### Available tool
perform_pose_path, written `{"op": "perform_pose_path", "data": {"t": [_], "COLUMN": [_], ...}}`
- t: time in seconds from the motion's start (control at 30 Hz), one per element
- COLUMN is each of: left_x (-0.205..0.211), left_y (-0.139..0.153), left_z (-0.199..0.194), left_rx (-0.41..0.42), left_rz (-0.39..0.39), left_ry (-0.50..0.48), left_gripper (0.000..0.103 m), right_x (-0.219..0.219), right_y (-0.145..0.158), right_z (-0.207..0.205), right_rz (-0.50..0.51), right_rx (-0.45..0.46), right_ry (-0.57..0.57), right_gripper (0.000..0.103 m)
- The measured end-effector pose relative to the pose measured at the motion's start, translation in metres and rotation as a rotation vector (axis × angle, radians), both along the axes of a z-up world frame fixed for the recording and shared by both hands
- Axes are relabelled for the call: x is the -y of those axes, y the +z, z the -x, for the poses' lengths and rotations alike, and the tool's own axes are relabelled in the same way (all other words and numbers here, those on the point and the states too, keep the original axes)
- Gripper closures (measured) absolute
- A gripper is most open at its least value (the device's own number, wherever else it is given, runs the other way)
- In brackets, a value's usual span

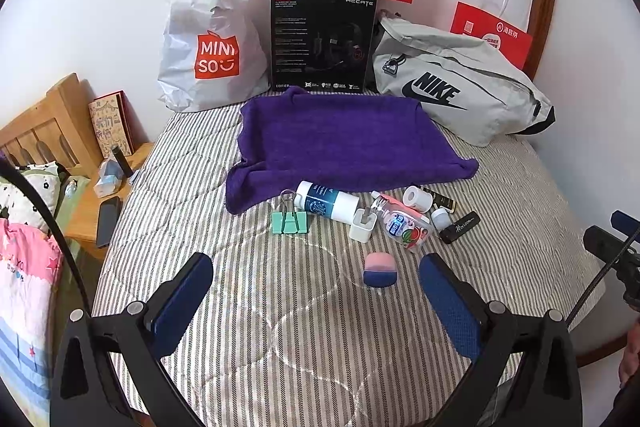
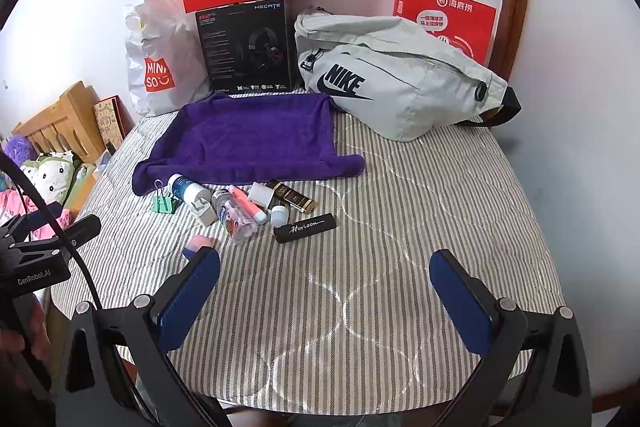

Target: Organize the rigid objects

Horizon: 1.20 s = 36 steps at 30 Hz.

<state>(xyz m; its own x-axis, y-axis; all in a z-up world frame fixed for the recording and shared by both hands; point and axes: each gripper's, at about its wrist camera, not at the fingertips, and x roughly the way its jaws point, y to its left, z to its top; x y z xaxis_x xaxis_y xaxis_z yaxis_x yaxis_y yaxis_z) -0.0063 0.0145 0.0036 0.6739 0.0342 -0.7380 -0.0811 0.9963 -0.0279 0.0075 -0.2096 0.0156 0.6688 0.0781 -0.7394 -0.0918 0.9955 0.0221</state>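
Just ahead of both spread, empty tools (image 1: 316, 281) (image 2: 324, 277), a pink-topped, navy-bottomed little block (image 1: 379, 270) on striped bedding (image 1: 280, 327).

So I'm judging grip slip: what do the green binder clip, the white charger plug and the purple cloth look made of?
Green binder clip: likely painted sheet metal, with shiny wire handles. White charger plug: smooth, glossy hard plastic by its even sheen. Purple cloth: soft, matte terry-like fabric, fuzzy and draped in folds.
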Motion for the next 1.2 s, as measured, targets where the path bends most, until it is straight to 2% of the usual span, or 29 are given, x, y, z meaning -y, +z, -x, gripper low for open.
{"op": "perform_pose_path", "data": {"t": [0.5,0.63,0.73,1.0,1.2], "left_x": [0.000,0.000,-0.005,-0.025,-0.034], "left_y": [-0.003,-0.012,-0.028,-0.078,-0.115], "left_z": [-0.011,-0.022,-0.038,-0.081,-0.110], "left_rx": [-0.016,-0.019,-0.049,-0.088,-0.134], "left_rz": [-0.005,-0.036,-0.054,-0.005,-0.001], "left_ry": [-0.005,-0.003,0.012,0.050,0.060], "left_gripper": [0.000,0.000,0.000,0.000,0.002], "right_x": [0.000,0.004,0.005,0.012,0.016], "right_y": [-0.007,-0.014,-0.019,-0.036,-0.067], "right_z": [-0.006,-0.015,-0.022,-0.045,-0.067], "right_rz": [0.004,-0.001,-0.008,-0.018,0.015], "right_rx": [-0.016,-0.026,-0.036,-0.050,-0.099], "right_ry": [0.005,0.002,0.006,0.010,0.013], "right_gripper": [0.000,0.000,0.000,0.000,0.001]}}
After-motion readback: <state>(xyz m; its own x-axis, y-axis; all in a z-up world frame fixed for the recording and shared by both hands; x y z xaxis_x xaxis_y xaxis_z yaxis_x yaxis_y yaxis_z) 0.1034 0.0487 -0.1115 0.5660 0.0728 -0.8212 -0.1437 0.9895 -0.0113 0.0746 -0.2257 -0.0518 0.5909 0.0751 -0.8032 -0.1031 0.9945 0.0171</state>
